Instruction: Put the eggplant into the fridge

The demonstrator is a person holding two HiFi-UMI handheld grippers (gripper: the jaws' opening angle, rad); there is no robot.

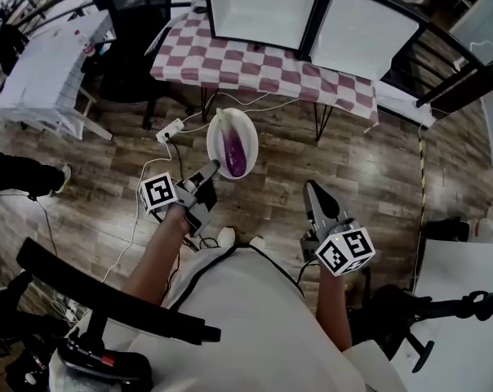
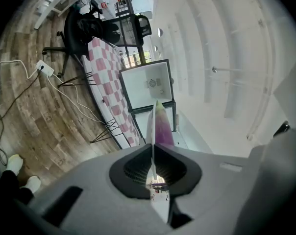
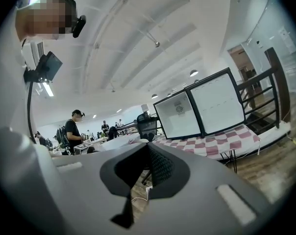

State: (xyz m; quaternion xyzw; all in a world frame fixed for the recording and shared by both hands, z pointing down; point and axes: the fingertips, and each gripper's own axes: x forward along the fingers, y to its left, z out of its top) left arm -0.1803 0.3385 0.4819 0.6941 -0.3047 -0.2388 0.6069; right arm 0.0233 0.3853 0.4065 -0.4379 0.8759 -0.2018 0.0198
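Observation:
A purple eggplant (image 1: 234,149) lies on a white plate (image 1: 218,129) held over the wooden floor. My left gripper (image 1: 212,168) is shut on the near rim of the plate. In the left gripper view the plate (image 2: 151,126) shows edge-on between the closed jaws of that gripper (image 2: 152,153), with the eggplant (image 2: 162,129) on its right side. The white fridge (image 1: 263,6) with a black frame stands on the checkered table (image 1: 230,64); its door (image 1: 361,35) looks swung open to the right. Lower right, my right gripper (image 1: 311,188) (image 3: 148,148) is shut and holds nothing.
A power strip (image 1: 170,129) and cables lie on the floor below the table. A black office chair (image 1: 132,23) stands left of the table, beside a white table (image 1: 42,64). A black railing (image 1: 459,72) runs at the right. People stand far back in the right gripper view.

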